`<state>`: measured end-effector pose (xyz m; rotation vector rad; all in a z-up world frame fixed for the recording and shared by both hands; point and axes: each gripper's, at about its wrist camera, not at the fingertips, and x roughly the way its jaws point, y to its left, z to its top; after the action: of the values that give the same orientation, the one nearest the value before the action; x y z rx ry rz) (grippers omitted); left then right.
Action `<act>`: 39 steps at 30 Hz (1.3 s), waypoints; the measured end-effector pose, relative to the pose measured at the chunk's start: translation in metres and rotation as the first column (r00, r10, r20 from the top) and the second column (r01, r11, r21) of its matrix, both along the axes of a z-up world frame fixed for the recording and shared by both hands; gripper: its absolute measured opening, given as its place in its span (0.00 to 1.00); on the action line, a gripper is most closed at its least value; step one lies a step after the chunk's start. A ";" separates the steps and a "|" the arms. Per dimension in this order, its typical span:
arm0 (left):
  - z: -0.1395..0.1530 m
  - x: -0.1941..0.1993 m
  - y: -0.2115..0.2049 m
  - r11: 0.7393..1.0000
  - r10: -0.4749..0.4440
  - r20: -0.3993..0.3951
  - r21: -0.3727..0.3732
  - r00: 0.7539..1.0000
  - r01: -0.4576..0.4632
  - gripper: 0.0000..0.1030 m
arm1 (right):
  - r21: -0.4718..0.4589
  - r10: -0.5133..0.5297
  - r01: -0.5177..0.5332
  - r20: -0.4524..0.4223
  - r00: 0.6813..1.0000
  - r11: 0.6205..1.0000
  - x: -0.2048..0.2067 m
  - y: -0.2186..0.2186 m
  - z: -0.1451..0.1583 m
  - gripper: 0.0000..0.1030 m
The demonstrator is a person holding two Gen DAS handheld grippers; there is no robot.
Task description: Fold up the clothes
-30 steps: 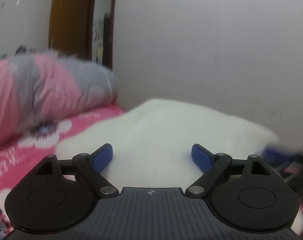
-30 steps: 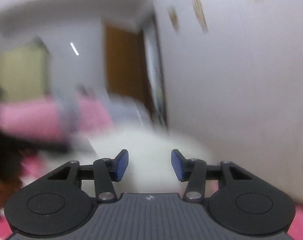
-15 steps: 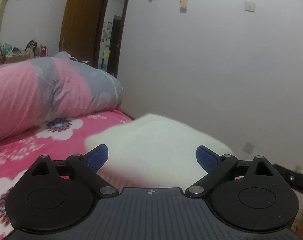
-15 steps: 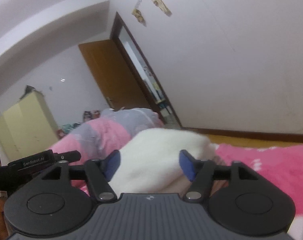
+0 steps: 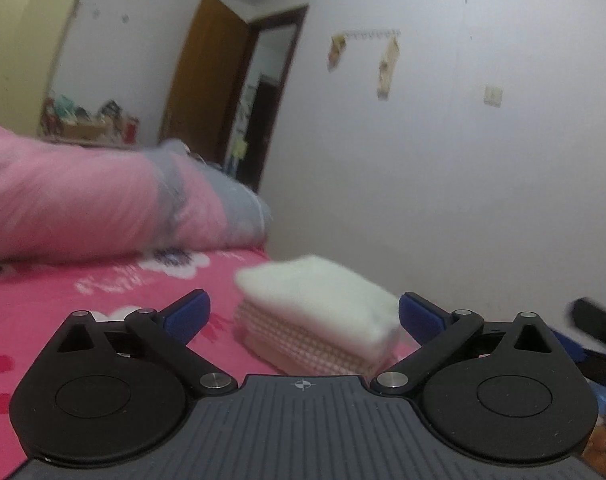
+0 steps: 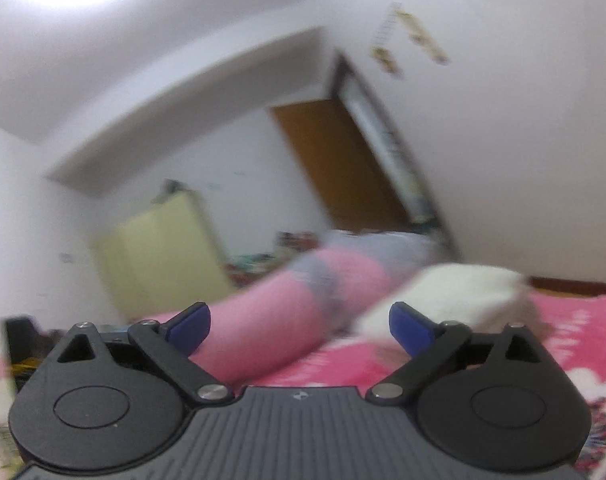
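A folded white fleece garment [image 5: 323, 312] with a pink checked underside lies on the pink flowered bedspread [image 5: 83, 300], near the bed's right edge. My left gripper [image 5: 303, 314] hangs back from it, its jaws still opening, nothing between the blue pads. In the right wrist view the same white garment [image 6: 463, 292] lies ahead to the right on the bedspread [image 6: 575, 320]. My right gripper [image 6: 299, 326] is clear of it, its jaws opening wide, with nothing held. Both views are blurred by motion.
A rolled pink and grey quilt [image 5: 103, 208] lies across the back of the bed. A brown door [image 5: 207, 80] stands open in the white wall, and a yellow wardrobe [image 6: 159, 256] is at the far left. The other gripper's dark body [image 5: 595, 328] shows at the right edge.
Both grippers have pulled back and risen from the white garment, which now looks smaller and lies folded on the bed. The right jaws have widened greatly; the left ones a little.
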<state>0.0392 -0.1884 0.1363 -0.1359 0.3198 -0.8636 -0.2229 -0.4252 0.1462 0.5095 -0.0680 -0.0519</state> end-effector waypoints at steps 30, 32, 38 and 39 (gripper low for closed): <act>-0.078 -0.060 0.067 0.972 0.210 -0.082 0.126 0.974 -0.198 1.00 | -0.345 -0.419 0.313 -0.294 0.859 0.885 -0.012 0.125 -0.053 1.00; -0.079 -0.061 0.066 0.974 0.205 -0.104 0.123 0.973 -0.192 1.00 | -0.341 -0.418 0.311 -0.310 0.854 0.887 -0.010 0.126 -0.056 1.00; -0.084 -0.064 0.057 0.973 0.194 -0.141 0.155 0.971 -0.172 1.00 | -0.362 -0.453 0.331 -0.331 0.828 0.871 -0.003 0.127 -0.052 1.00; -0.084 -0.066 0.055 0.970 0.200 -0.132 0.166 0.971 -0.177 1.00 | -0.369 -0.456 0.332 -0.330 0.826 0.868 -0.004 0.128 -0.051 1.00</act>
<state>-0.0272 -0.1333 0.0519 -0.0856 0.5026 -0.6382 -0.2266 -0.2976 0.0954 0.1649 0.2292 -0.5558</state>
